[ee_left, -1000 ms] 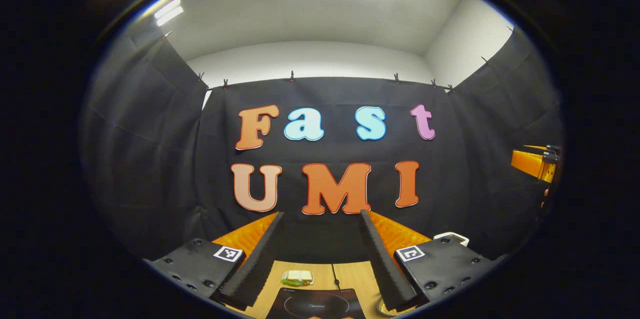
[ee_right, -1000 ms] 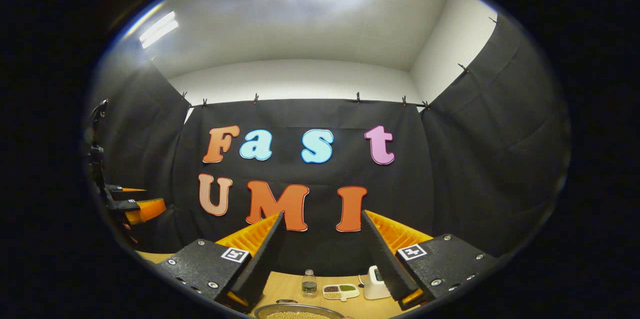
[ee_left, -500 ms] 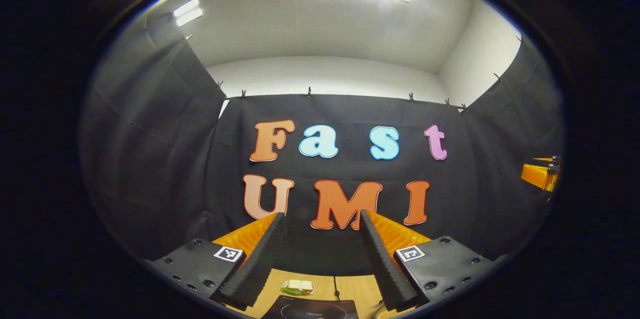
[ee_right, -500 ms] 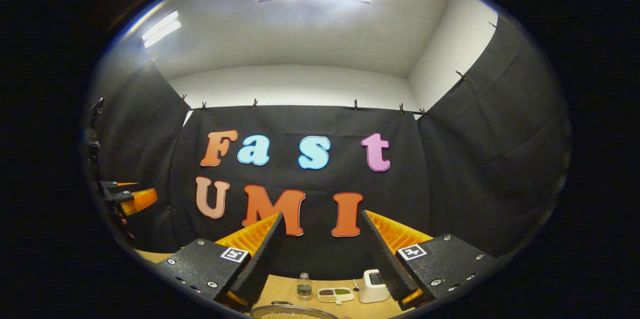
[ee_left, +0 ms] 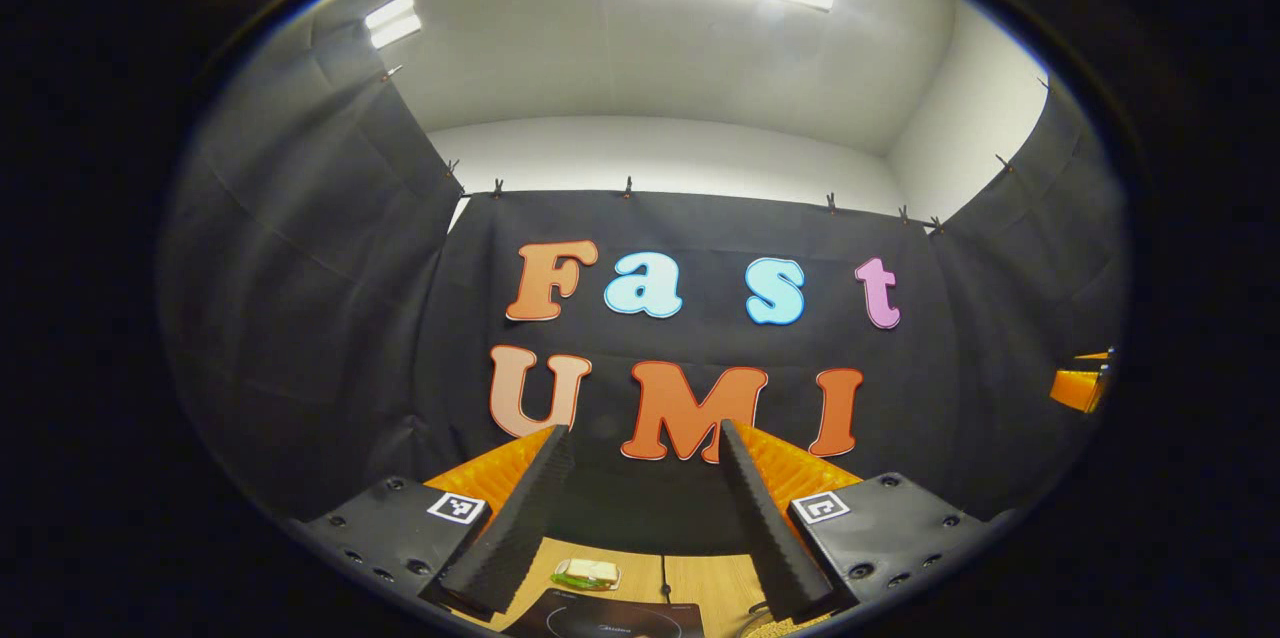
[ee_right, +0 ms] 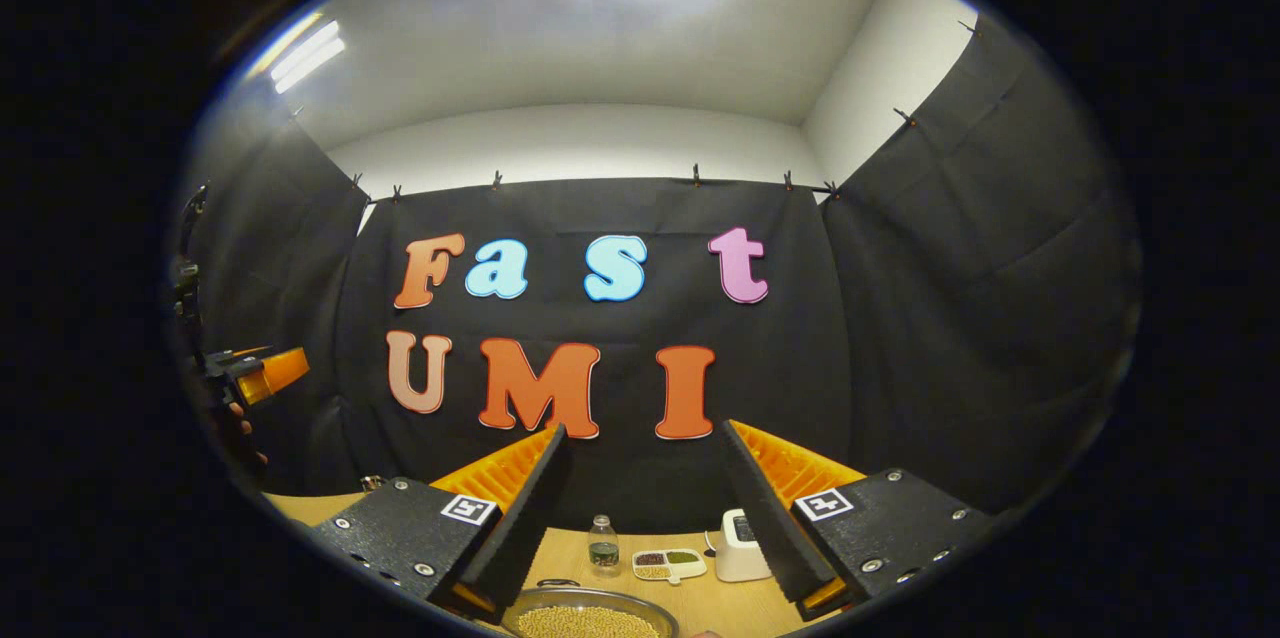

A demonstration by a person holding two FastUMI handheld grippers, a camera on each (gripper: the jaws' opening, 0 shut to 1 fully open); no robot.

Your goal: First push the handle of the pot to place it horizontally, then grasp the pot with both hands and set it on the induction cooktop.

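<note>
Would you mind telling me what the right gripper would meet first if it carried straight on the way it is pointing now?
Probably the black cloth wall. The right gripper, open and empty, points level at it, above the table. The small bottle and pot sit lower, so it would likely pass over them, though depth is unclear.

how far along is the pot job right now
Nothing looks done yet. The left gripper and right gripper are both open, raised above the table and holding nothing. The pot, filled with what looks like beans, sits low in the right gripper view; the induction cooktop lies bare below the left gripper. Pushing the handle, gripping the pot and moving it all remain.
</note>
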